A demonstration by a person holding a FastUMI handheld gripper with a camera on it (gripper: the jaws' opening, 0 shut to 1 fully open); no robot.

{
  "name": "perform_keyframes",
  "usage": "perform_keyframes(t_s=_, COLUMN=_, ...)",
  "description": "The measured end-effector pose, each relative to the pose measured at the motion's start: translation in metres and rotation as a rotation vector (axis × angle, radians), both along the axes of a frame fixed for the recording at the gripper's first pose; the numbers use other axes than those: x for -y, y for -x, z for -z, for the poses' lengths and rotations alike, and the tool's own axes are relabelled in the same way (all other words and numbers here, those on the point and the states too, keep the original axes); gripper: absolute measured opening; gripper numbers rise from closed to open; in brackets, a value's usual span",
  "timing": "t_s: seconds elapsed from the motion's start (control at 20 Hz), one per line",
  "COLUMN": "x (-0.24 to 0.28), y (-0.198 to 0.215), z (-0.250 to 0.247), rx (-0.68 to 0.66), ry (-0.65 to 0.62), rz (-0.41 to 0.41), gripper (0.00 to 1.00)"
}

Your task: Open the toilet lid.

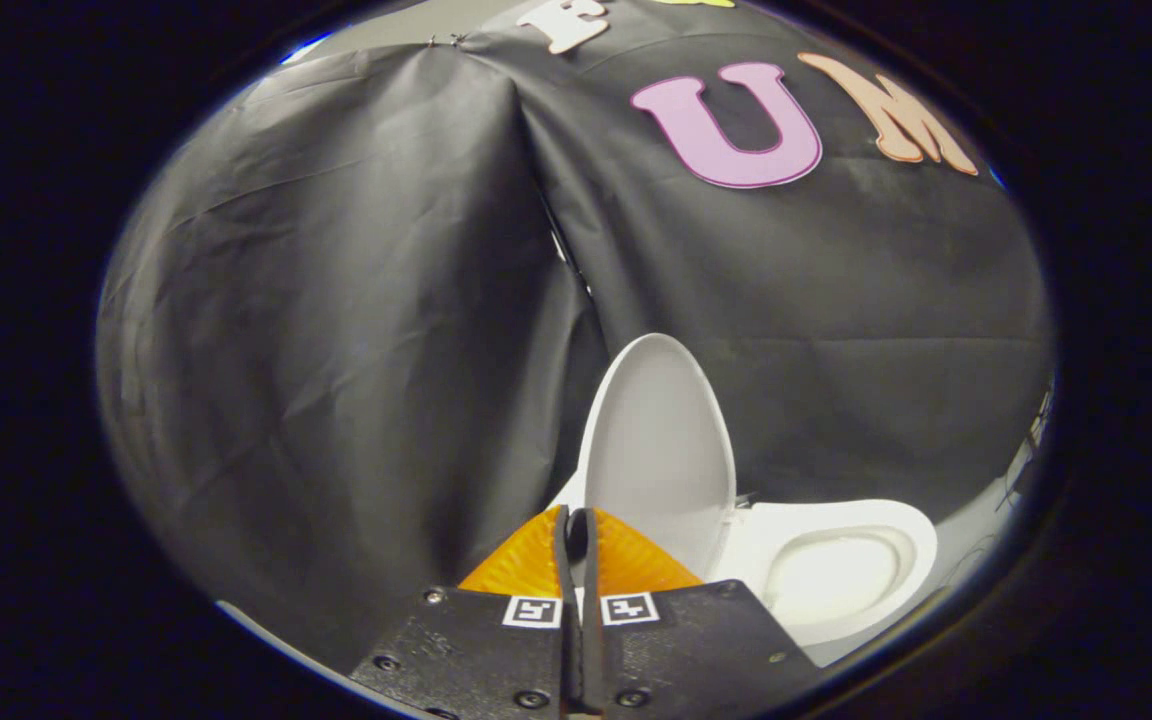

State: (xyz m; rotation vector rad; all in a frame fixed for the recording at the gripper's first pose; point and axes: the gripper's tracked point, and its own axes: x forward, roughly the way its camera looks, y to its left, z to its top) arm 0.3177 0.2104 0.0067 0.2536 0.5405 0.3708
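The white toilet lid [661, 450] stands raised, nearly upright, its inner face turned toward the open seat and bowl [841, 570] to its right. My gripper [576, 525] is shut, its two fingers pressed together with only a thin slit between them and nothing visible in it. The fingertips sit just in front of the lid's lower left edge; I cannot tell whether they touch it.
The booth's black cloth wall [336, 330] hangs close behind and to the left of the toilet, with a fold running down to the lid's top. A strip of pale floor [976, 520] shows to the right of the bowl.
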Motion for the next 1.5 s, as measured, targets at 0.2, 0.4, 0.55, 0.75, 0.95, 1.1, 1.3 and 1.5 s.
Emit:
perform_keyframes(t_s=0.2, x=0.000, y=-0.001, z=0.000, rx=-0.006, ry=-0.003, rz=-0.031, gripper=0.00)
perform_keyframes(t_s=0.4, x=-0.006, y=0.002, z=0.004, rx=0.023, ry=0.035, rz=-0.066, gripper=0.12)
perform_keyframes(t_s=0.55, x=-0.011, y=0.009, z=-0.002, rx=0.046, ry=0.033, rz=-0.094, gripper=0.31)
perform_keyframes(t_s=0.75, x=-0.002, y=0.017, z=-0.006, rx=0.052, ry=-0.016, rz=-0.096, gripper=0.34)
perform_keyframes(t_s=0.95, x=0.023, y=0.024, z=-0.032, rx=0.115, ry=-0.029, rz=-0.078, gripper=0.35)
perform_keyframes(t_s=1.1, x=0.072, y=0.038, z=-0.054, rx=0.172, ry=-0.022, rz=-0.042, gripper=0.35)
perform_keyframes(t_s=1.3, x=0.130, y=0.056, z=-0.086, rx=0.255, ry=-0.013, rz=0.012, gripper=0.36)
perform_keyframes(t_s=1.5, x=0.190, y=0.070, z=-0.096, rx=0.311, ry=-0.007, rz=0.081, gripper=0.37)
